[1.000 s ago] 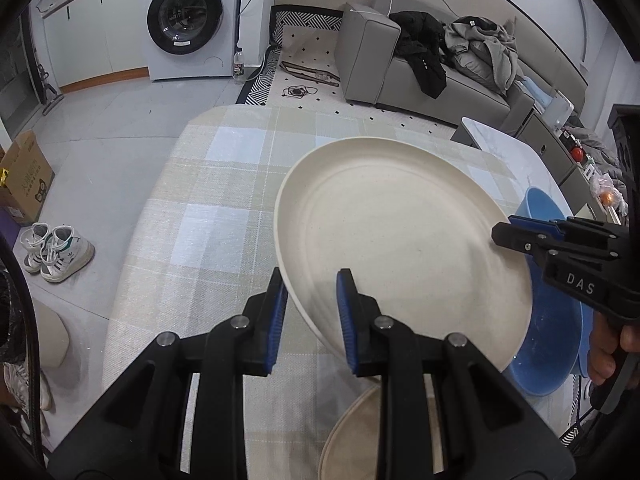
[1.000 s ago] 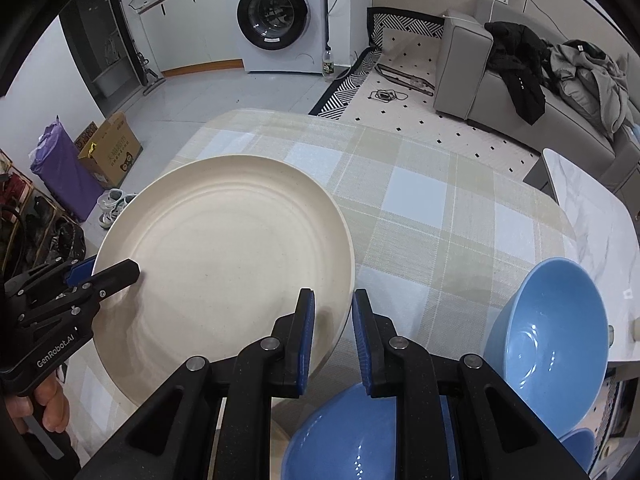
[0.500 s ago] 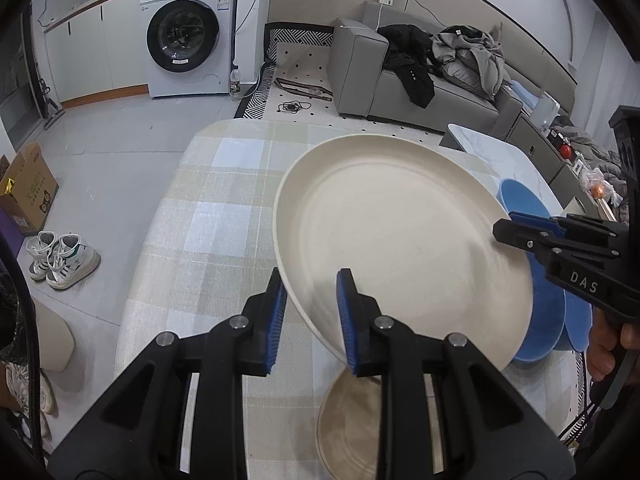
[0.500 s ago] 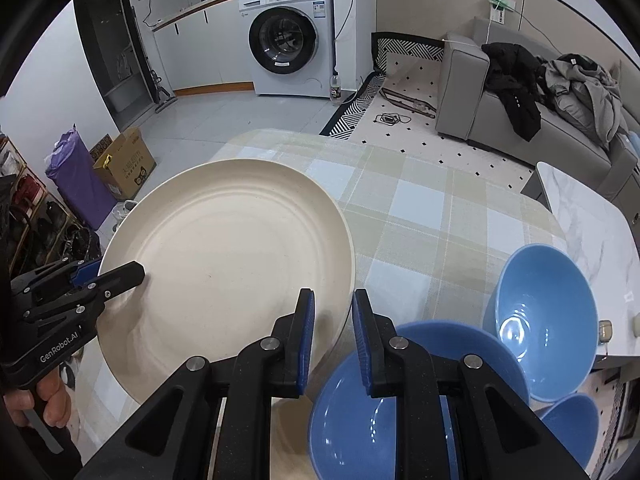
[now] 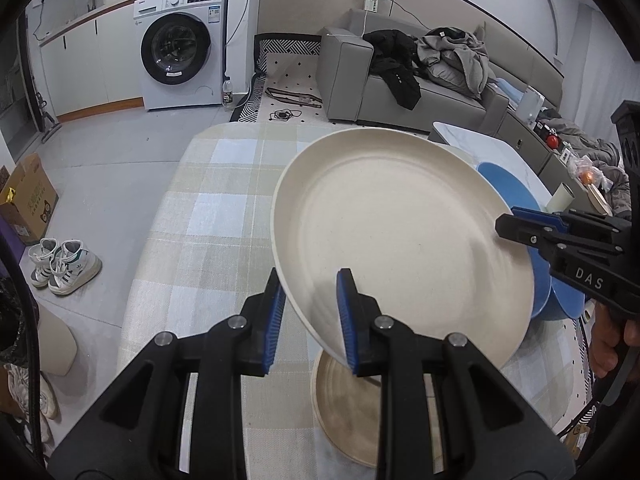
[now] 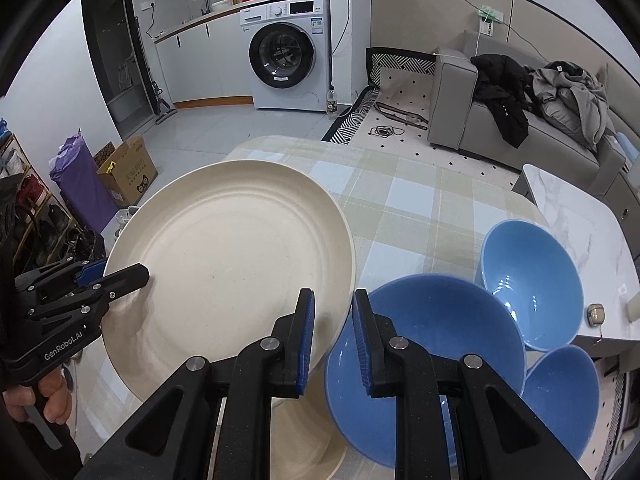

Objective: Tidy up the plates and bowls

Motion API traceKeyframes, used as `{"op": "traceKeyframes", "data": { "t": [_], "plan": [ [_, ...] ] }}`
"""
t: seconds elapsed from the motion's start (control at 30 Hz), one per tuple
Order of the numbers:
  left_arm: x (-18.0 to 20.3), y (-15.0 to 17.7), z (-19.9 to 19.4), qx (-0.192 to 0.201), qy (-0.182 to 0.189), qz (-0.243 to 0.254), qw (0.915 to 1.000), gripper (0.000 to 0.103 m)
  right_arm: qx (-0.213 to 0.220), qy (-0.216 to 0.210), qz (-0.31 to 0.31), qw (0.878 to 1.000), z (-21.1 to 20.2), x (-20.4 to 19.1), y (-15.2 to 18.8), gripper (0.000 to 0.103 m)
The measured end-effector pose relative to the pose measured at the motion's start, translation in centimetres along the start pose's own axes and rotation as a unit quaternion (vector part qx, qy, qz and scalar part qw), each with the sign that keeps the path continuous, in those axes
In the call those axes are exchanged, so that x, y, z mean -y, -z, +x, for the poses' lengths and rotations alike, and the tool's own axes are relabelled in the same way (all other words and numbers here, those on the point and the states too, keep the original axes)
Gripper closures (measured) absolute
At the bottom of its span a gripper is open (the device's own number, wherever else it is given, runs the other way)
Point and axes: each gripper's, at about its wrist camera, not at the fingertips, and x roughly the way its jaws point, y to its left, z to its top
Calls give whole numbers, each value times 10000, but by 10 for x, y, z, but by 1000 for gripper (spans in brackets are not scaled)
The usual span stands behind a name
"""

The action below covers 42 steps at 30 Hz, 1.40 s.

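Plate [image 5: 400, 232], cream, held tilted above counter [image 5: 224, 184] w/ left tongs [image 5: 312, 312] & right tongs [image 6: 332, 336] both clenched on opposite rims; blue bowls [image 6: 532, 284] right of right tongs.

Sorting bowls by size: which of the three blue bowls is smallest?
The smallest blue bowl sits at the lower right, nearest the table's edge; the other two bowls are clearly wider.
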Motion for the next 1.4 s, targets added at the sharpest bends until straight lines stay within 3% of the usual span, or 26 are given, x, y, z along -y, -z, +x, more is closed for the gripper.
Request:
{"op": "traceKeyframes", "data": {
  "t": [0.8, 1.4],
  "plan": [
    [5, 68, -16, -81, 293, 78, 9995, 81, 379, 28, 188, 9991, -31, -20, 76, 83],
    [11, 81, 12, -272, 258, 369, 9986, 81, 406, 105, 461, 9981, -19, -15, 113, 83]
  ]
}}
